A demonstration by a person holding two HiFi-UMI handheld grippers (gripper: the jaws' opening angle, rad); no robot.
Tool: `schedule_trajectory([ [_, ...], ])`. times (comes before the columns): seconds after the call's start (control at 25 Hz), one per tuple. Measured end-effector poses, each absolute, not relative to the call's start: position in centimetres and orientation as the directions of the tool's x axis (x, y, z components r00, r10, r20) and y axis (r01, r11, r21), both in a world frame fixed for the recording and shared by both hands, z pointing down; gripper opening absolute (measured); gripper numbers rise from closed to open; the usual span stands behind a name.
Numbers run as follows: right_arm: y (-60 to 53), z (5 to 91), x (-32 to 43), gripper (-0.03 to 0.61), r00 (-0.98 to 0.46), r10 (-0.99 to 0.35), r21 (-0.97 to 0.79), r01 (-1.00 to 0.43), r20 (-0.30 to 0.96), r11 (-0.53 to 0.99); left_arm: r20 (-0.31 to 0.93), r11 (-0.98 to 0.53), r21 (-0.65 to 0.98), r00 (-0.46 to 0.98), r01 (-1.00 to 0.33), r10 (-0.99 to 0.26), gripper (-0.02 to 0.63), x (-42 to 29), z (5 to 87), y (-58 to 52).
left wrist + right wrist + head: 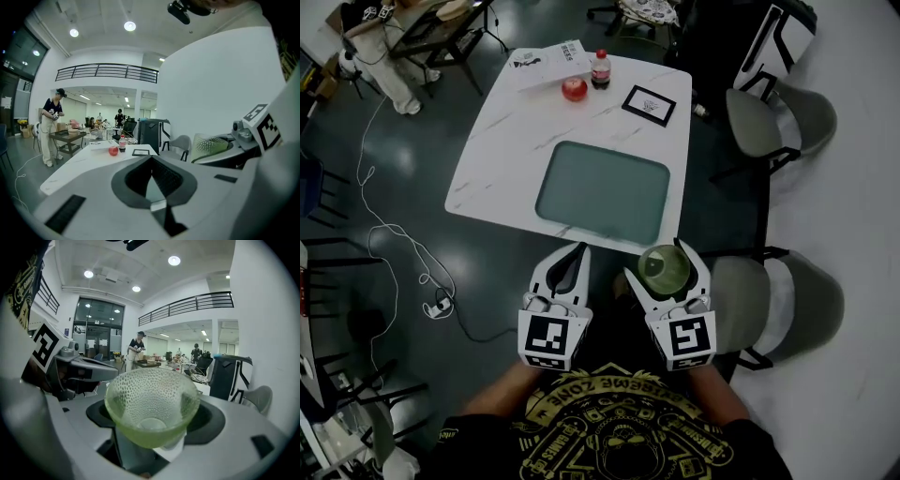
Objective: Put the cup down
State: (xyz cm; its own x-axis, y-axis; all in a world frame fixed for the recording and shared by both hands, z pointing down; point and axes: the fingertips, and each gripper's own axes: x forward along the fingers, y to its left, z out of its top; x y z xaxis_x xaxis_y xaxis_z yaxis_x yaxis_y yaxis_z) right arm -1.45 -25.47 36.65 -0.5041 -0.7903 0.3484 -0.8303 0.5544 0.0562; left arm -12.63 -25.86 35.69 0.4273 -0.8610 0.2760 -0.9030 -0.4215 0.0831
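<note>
A pale green dimpled glass cup (665,271) sits upright between the jaws of my right gripper (659,262), which is shut on it. The cup hangs in the air just short of the white table's (502,155) near edge, not resting on anything. In the right gripper view the cup (151,401) fills the middle and looks empty. My left gripper (577,250) is beside it on the left, shut with nothing in it; its jaws meet at the tips. From the left gripper view the cup (210,146) shows at the right.
A grey-green mat (605,192) lies in the table's middle. At the far end are a red apple (574,89), a cola bottle (601,68), papers (551,60) and a black-framed card (649,104). Grey chairs (780,298) stand at the right. A cable (394,239) trails on the floor at left.
</note>
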Motion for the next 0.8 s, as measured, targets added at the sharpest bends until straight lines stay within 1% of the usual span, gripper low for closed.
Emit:
schedule_trajectory([
  [0.48,-30.3,40.6,-1.0,0.393,-0.59,-0.708,0.044,-0.755,0.388,0.654,0.336,-0.292,0.069,0.297,-0.954,-0.894,0.011,-12.8,38.3,-28.5],
  [0.8,-32.9,43.8,-1.0,0.393,-0.629,-0.663,0.048,-0.71,0.406,0.703,0.383,-0.242,0.069,0.25,-0.968,-0.889,0.011,-12.1,40.6,-30.5],
])
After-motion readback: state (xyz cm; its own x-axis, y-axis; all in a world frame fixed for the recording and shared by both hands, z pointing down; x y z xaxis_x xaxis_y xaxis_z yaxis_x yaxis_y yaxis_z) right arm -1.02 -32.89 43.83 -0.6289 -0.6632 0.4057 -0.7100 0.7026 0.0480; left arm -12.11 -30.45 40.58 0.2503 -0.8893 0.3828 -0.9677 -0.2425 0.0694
